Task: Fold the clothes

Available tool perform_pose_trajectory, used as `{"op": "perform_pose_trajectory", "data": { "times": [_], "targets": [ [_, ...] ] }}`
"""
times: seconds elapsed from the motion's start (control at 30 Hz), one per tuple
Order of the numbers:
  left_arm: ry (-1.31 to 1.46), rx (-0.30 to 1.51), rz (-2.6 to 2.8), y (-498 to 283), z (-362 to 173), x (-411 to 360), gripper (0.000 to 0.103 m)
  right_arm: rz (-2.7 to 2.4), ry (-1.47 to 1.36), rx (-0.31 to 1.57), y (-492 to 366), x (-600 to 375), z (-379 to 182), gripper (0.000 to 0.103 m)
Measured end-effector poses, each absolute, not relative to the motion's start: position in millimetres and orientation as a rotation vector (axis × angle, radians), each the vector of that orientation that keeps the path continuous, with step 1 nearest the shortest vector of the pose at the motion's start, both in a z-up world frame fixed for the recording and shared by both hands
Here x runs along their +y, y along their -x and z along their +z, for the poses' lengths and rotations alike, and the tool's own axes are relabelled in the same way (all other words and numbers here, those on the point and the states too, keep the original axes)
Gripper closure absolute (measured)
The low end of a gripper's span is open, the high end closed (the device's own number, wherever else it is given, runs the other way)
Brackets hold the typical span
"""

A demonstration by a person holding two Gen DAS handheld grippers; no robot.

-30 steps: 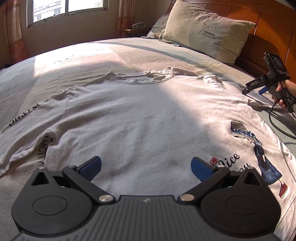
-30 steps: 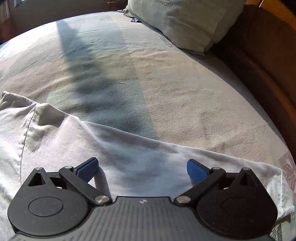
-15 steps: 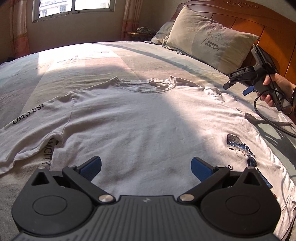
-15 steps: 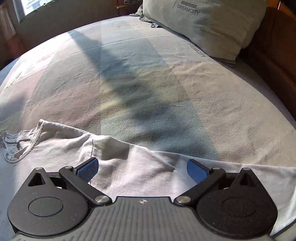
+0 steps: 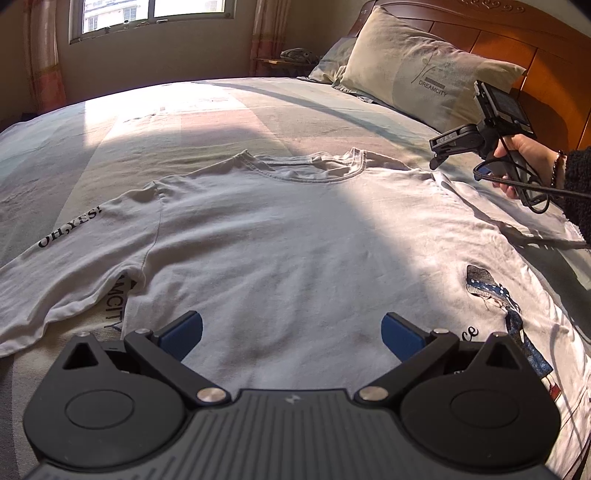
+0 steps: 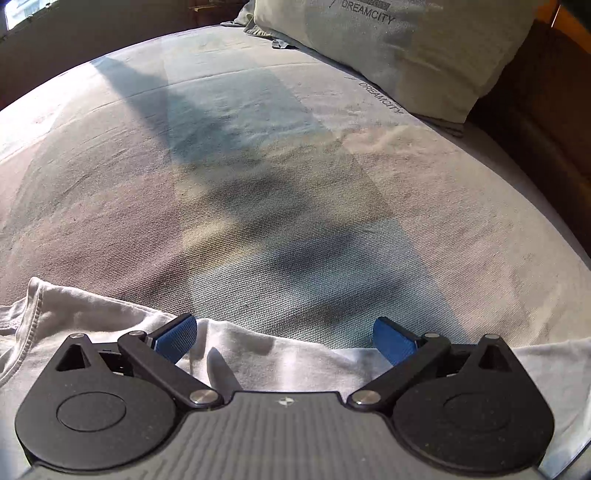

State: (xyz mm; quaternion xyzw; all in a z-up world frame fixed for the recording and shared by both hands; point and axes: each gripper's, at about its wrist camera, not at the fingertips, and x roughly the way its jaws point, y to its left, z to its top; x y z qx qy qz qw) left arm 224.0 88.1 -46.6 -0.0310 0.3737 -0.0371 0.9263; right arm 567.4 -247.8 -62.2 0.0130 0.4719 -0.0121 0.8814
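A white T-shirt (image 5: 288, 243) lies spread flat on the bed, collar toward the pillows, with "OH,YES!" on its left sleeve and a printed girl figure at the lower right. My left gripper (image 5: 291, 334) hovers open over the shirt's lower body, nothing between its blue pads. In the left wrist view a hand holds my right gripper (image 5: 448, 149) just above the shirt's right shoulder. In the right wrist view that gripper (image 6: 282, 338) stands open over the shoulder edge of the shirt (image 6: 258, 358), near the collar (image 6: 33, 314).
The striped bedsheet (image 6: 277, 177) stretches beyond the shirt. A beige pillow (image 5: 424, 81) leans on the wooden headboard (image 5: 517, 55) at the back right. A window (image 5: 147, 18) and a bedside table (image 5: 280, 62) stand behind the bed.
The right gripper has moved inward along the shoulder toward the collar. The left gripper's view has shifted slightly and it stays open over the shirt's body.
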Motion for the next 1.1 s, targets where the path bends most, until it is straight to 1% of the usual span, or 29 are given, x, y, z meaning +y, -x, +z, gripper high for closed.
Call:
{"op": "perform_pose_trajectory", "data": {
  "times": [0.1, 0.23, 0.33, 0.43, 0.63, 0.77, 0.93, 1.1],
  "targets": [
    [0.05, 0.802, -0.073, -226, -49, 89, 0.001, 0.125, -0.035, 1.045, -551, -224, -53, 0.0],
    [0.056, 0.829, -0.083, -227, -53, 90, 0.001, 0.287, 0.026, 1.126, -528, -177, -62, 0.0],
    [0.028, 0.847, -0.078, -229, -55, 89, 0.001, 0.334, 0.117, 1.112, -520, -145, -73, 0.0],
    [0.009, 0.87, -0.067, -232, -60, 89, 0.001, 0.314, 0.184, 1.049, -523, -128, -86, 0.0],
    [-0.001, 0.89, -0.049, -234, -64, 91, 0.001, 0.212, 0.007, 0.982, -550, -146, -79, 0.0],
    [0.016, 0.887, -0.043, -235, -64, 95, 0.001, 0.292, -0.134, 0.938, -503, -173, -54, 0.0],
    [0.037, 0.889, -0.022, -236, -67, 98, 0.001, 0.326, -0.147, 0.898, -409, -204, -38, 0.0],
    [0.04, 0.861, 0.008, -235, -66, 100, 0.001, 0.29, -0.105, 0.886, -336, -205, -62, 0.0]
  ]
}}
